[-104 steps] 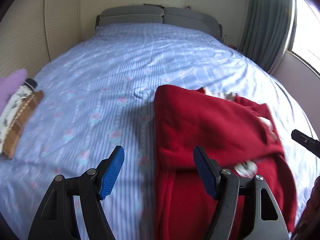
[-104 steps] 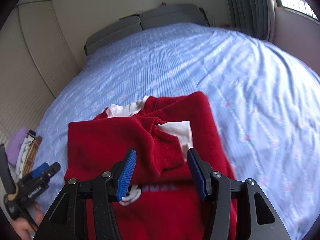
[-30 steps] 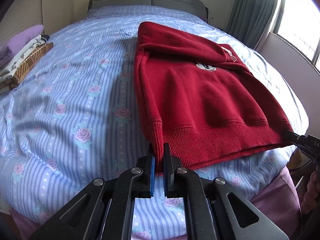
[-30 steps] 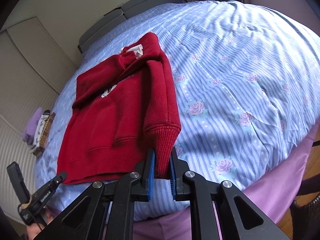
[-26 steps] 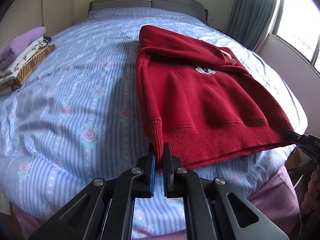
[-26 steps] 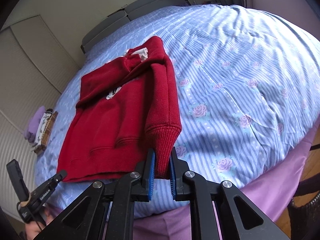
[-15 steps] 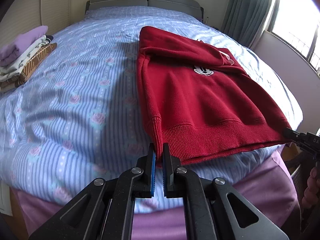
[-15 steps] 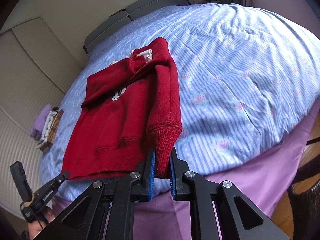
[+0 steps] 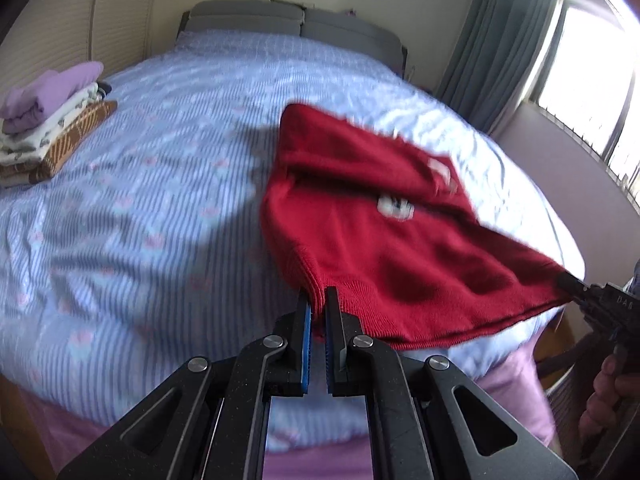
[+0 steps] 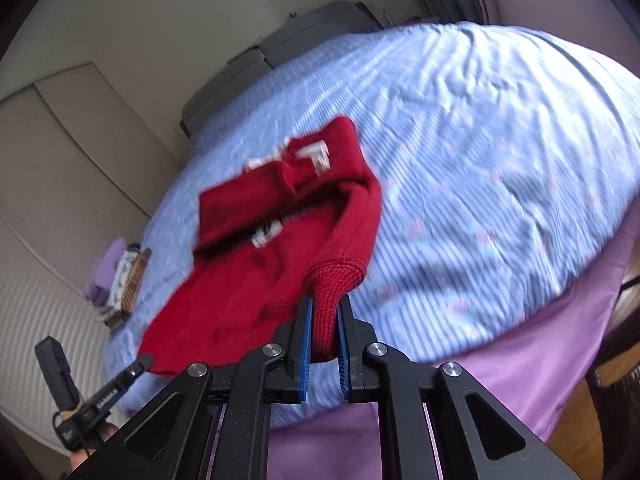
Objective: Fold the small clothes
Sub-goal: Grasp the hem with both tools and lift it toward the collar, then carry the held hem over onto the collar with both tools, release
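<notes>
Red sweater (image 9: 400, 248) hem pinched, left gripper (image 9: 316, 308), right gripper (image 10: 322, 312)

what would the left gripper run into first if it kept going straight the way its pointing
The red sweater: the left gripper is shut on its ribbed hem corner, so the cloth is right ahead. Beyond it, probably the striped bedsheet, though depth is hard to judge.

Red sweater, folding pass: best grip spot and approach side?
The ribbed hem corners of the red sweater, from the foot of the bed. The hem is the straight near edge and the thick rib pinches well. The left gripper and right gripper already clamp those corners.
</notes>
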Tool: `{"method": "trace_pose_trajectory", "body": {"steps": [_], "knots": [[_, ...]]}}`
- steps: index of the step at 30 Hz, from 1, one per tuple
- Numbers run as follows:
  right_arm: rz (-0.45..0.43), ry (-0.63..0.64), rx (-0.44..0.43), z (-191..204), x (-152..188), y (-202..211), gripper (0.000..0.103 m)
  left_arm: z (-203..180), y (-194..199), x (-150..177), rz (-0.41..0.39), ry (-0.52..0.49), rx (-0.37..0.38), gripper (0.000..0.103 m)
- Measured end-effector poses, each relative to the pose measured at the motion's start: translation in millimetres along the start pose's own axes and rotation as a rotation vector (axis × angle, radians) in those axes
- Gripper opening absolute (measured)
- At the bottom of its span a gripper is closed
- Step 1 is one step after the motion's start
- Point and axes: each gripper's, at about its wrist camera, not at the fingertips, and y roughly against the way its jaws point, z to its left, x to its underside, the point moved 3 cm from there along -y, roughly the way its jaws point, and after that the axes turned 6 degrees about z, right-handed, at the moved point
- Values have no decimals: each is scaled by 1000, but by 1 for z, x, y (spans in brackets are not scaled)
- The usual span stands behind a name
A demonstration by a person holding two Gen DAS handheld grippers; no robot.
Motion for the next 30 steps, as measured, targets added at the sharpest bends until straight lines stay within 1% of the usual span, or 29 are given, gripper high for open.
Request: {"method": "trace_pose_trajectory", "body": {"steps": [4,6,10,12,16,19,21,25,30], "knots": [[-75,15,-43,17,-33,7,11,-6,9,-45,-95,4,15,7],[-105,22,-57,23,-50,7,11,-7,9,-66,-127,7,19,7],[-161,31,-68,33,-93,-3,11,-10,-2,-123,-192,19,29,7],[-184,31,-75,37,-113,-11,11,-11,-15,-149,-207,29,33,7],[-217,21,-65,42,-162,-39,11,-6,-54,-196,-196,47,33,7],[-211,2,-56,40,-195,-70,11,-2,-88,-224,-181,50,27,7],[-202,-8,-48,38,-214,-92,11,1,-104,-234,-174,52,23,7],[-172,-32,-25,28,-242,-137,10,11,-154,-255,-129,72,11,7],[-113,-57,4,11,-258,-189,10,21,-205,-260,-66,71,-25,8]]}}
